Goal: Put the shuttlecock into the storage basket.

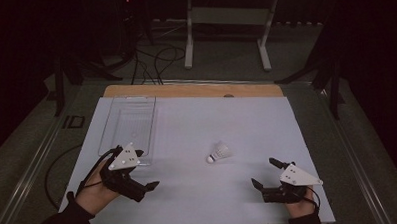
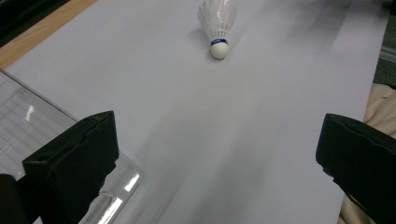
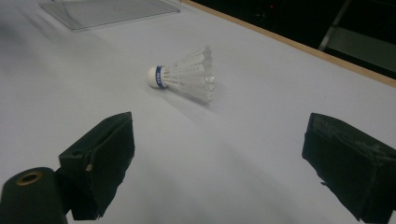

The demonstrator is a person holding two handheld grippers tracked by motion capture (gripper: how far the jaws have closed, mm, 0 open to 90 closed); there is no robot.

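Both grippers wide open, nothing held
A white feathered shuttlecock (image 1: 219,153) lay unapproached; presumably the right gripper (image 1: 267,175) would be closed around it next

High cam sits up above the near side of the bench (image 1: 197,122), looking forward and down. L and R cams ride low on the grippers, close to the top, looking out between their own black jaws. All 3 share the birdie (image 1: 219,153) (image 2: 218,24) (image 3: 187,77) mid-bench.
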